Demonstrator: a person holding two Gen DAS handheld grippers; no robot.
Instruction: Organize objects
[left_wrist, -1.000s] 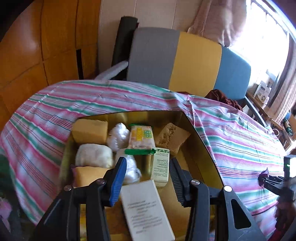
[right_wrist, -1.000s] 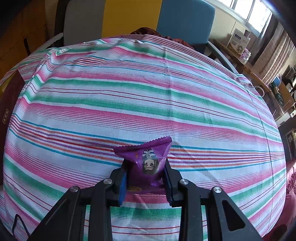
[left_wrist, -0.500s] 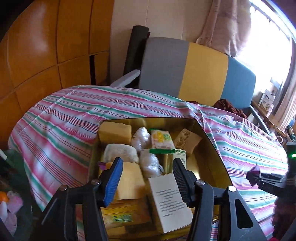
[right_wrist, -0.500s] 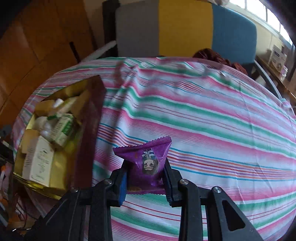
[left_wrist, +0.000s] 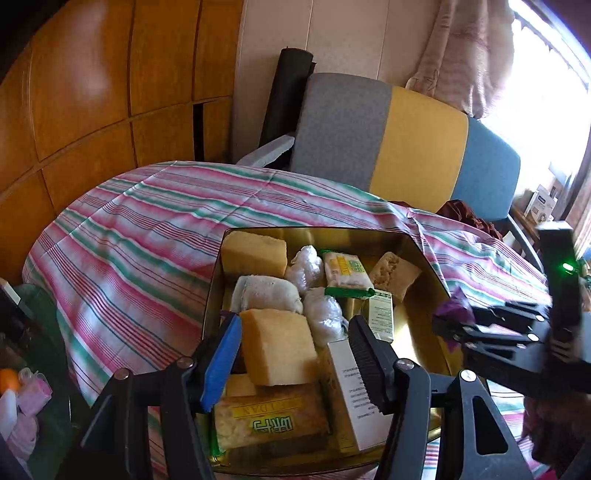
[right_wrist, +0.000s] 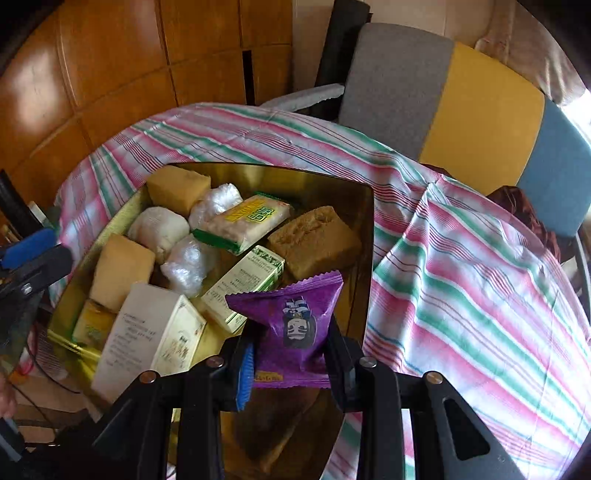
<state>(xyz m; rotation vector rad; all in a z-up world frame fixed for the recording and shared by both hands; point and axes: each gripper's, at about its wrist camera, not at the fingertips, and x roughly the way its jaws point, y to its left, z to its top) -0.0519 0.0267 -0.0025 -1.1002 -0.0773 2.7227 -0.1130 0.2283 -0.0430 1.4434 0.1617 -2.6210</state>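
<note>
purple snack over the tin

my right gripper pinches the purple packet above the gold tin. only the left view shows my left gripper opening, empty, over the yellow sponge.

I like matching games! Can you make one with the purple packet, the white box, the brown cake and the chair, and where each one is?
Things:
1. purple packet
2. white box
3. brown cake
4. chair

Places:
A. behind the table
B. in the tin's near corner
C. in the right gripper
D. by the tin's right wall

Pairs: 1-C, 2-B, 3-D, 4-A
</note>
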